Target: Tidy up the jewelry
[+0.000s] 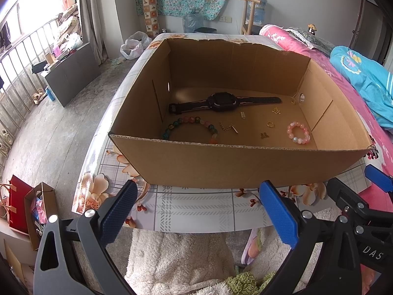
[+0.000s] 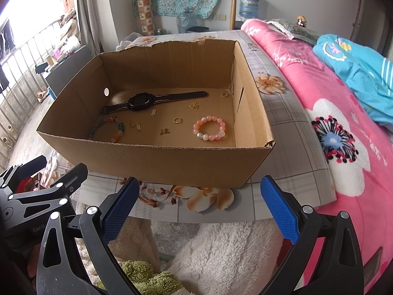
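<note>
Jewelry is what I am after, and neither tool has any of it. My left gripper [image 1: 199,211] hangs with its blue pads spread wide and nothing between them, short of the near wall of the cardboard box [image 1: 240,164]; my right gripper [image 2: 199,209] is the same, jaws apart and empty. All the pieces lie loose on the box floor: a black watch [image 1: 221,102] toward the back, a multicoloured bead bracelet [image 1: 189,127] at the near left, a pink bead bracelet [image 2: 210,127] at the right, and between them a gold ring [image 2: 177,120], a short chain [image 1: 227,126] and a few small gold charms.

I judge the bracelets light, rounded and likely to roll, so I would pinch across one side of the loop. The watch looks stiffest at its case. The ring and charms are tiny and flat, likely to slip.

Readable writing: "DAS" on the right tool's body in the left view, "GenR" on the left tool's body in the right view.
</note>
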